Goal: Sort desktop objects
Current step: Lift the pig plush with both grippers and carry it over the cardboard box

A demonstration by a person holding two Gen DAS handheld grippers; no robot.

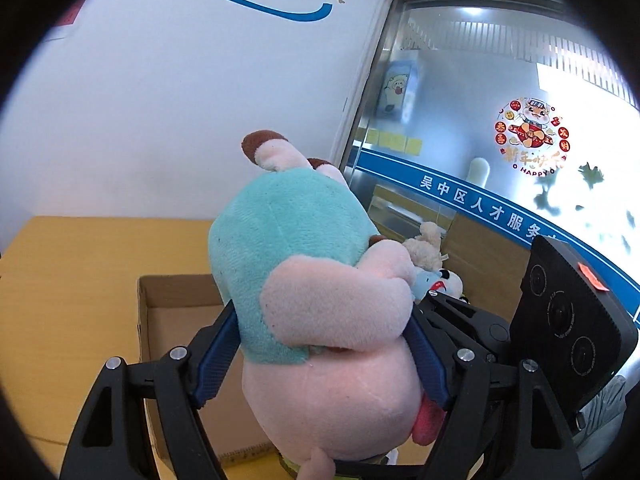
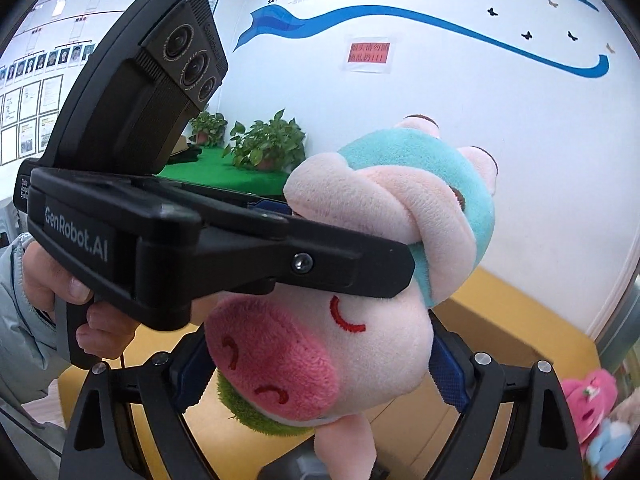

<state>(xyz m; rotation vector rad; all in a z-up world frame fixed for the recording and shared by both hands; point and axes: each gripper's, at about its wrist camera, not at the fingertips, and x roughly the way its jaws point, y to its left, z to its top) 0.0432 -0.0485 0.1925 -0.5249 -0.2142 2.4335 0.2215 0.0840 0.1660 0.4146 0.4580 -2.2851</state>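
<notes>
Both grippers, left (image 1: 324, 344) and right (image 2: 320, 376), clamp the pig (image 1: 320, 280); next, release over the box (image 1: 180, 320) below.

An office, seemingly a public service centre: ahead of the left tool a frosted glass partition (image 1: 472, 92) carries a blue band of Chinese lettering (image 1: 488, 212) and a New Year sticker (image 1: 530, 136); beyond the right tool the white wall bears a blue slogan mural (image 2: 400, 24), framed certificates and staff photos (image 2: 30, 100), with potted plants (image 2: 268, 144) below
</notes>
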